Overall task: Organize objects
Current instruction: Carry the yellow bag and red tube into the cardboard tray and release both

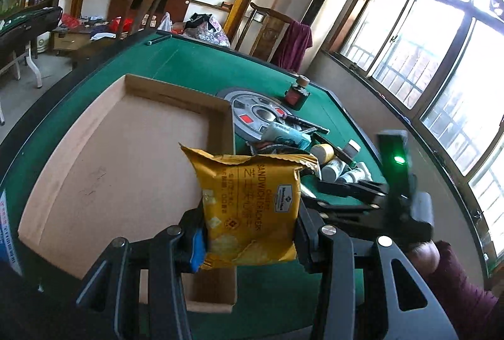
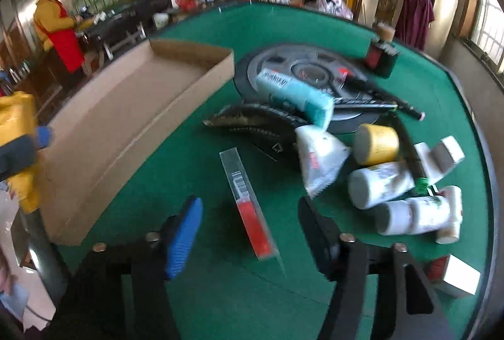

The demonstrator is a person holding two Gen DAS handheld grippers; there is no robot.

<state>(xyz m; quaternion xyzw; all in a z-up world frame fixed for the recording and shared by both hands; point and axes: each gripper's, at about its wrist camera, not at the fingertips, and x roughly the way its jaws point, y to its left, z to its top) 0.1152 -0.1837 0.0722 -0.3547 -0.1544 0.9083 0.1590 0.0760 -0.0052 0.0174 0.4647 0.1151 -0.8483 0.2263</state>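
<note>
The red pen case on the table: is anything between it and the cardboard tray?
No. In the right wrist view only bare green felt lies between the pen case and the tray.

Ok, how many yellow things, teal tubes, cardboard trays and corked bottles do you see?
Yellow things: 2 (packet, cylinder)
Teal tube: 1
Cardboard tray: 1
Corked bottle: 1
Total: 5

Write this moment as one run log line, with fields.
left gripper: shut on cracker packet | right gripper: open, over clear package | cardboard tray: empty
</note>
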